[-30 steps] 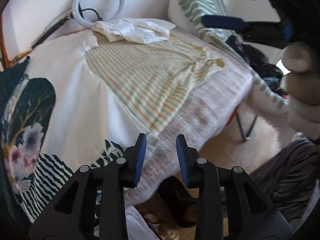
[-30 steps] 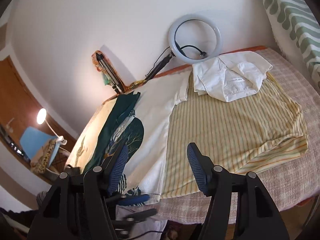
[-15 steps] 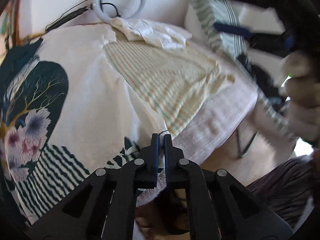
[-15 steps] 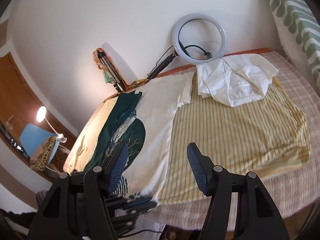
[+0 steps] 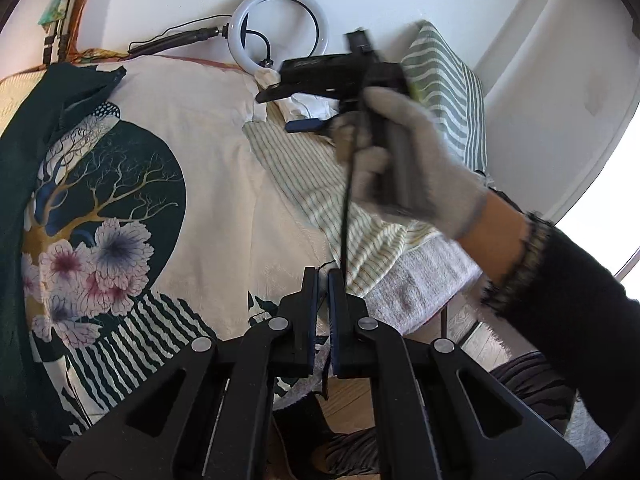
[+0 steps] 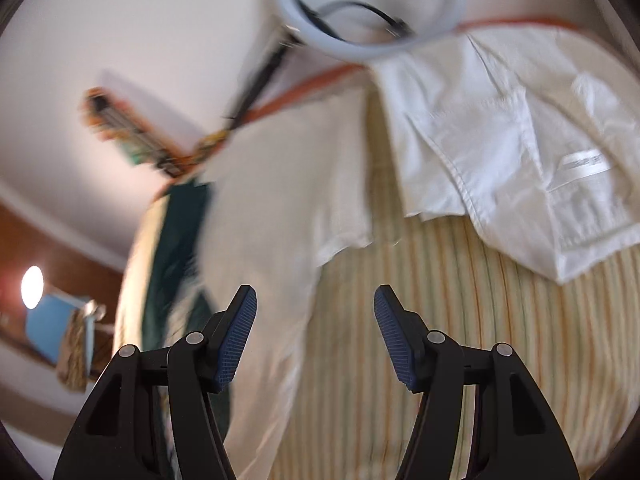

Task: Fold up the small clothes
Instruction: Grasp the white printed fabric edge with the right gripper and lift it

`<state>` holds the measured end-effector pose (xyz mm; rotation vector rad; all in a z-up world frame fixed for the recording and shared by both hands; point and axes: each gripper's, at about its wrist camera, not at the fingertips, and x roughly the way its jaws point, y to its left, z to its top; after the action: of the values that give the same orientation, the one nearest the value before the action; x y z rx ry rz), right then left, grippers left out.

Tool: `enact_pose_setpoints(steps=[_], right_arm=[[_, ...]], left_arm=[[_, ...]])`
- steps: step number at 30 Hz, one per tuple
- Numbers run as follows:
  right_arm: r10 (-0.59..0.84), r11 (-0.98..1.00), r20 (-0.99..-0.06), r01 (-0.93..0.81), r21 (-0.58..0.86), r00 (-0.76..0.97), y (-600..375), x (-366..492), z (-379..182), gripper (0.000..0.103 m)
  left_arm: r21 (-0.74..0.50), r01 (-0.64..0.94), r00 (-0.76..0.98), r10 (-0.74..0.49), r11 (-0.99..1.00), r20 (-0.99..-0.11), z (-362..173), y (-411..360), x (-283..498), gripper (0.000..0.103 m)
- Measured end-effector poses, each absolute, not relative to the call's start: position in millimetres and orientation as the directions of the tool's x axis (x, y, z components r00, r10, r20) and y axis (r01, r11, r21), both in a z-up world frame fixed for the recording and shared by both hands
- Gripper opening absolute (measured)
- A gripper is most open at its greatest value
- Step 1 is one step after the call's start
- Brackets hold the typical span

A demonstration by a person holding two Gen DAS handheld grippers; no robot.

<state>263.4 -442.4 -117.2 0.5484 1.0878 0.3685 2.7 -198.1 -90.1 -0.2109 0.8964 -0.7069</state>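
While the left gripper (image 5: 323, 280) pinches the cream shirt's (image 5: 224, 168) near hem, the spread right gripper (image 6: 316, 320) may snag the striped shirt (image 6: 460, 340) beside it.

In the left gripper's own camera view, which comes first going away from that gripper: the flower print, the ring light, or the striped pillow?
From the left gripper:
1. Flower print, on the cream garment, left and close.
2. Striped pillow, far right, against the wall.
3. Ring light, top centre, at the wall.
Pillow and ring light are too close to call.

bed (image 5: 416, 280) bearing cream printed garment (image 5: 224, 184), striped shirt (image 6: 460, 340).
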Motion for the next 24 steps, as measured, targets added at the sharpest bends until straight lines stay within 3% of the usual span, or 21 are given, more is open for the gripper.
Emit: enact_pose_setpoints(steps=[5, 6, 7, 8, 10, 13, 24], right_arm=[[0.506, 0.797, -0.74, 0.088, 0.598, 0.442, -443, 296, -136, 0.058], [0.504, 0.798, -0.74, 0.088, 0.597, 0.445, -441, 301, -135, 0.051], [0.509, 0.798, -0.737, 0.078, 0.598, 0.445, -437, 306, -134, 0.03], [0.514, 0.801, -0.739, 0.064, 0.595, 0.436, -431, 311, -133, 0.016], [0.49, 0.827, -0.76, 0.048, 0.561, 0.427, -420, 317, -131, 0.005], [0.436, 0.866, -0.783, 0.029, 0.499, 0.445, -407, 325, -123, 0.002], [0.423, 0.898, -0.729, -0.142, 0.416, 0.538, -326, 333, -51, 0.001]], left_arm=[[-0.449, 0.459, 0.43, -0.634, 0.767, -0.643, -97, -190, 3, 0.003], [-0.458, 0.447, 0.429, -0.634, 0.768, -0.644, -98, -188, 4, 0.003], [-0.467, 0.436, 0.427, -0.634, 0.769, -0.644, -99, -184, 6, 0.003], [-0.47, 0.431, 0.428, -0.633, 0.771, -0.645, -100, -182, 9, 0.003], [-0.477, 0.417, 0.434, -0.631, 0.774, -0.644, -100, -175, 11, 0.003], [-0.485, 0.404, 0.447, -0.63, 0.776, -0.635, -96, -164, 12, 0.003], [-0.514, 0.327, 0.514, -0.605, 0.793, -0.608, -83, -102, -2, 0.002]])
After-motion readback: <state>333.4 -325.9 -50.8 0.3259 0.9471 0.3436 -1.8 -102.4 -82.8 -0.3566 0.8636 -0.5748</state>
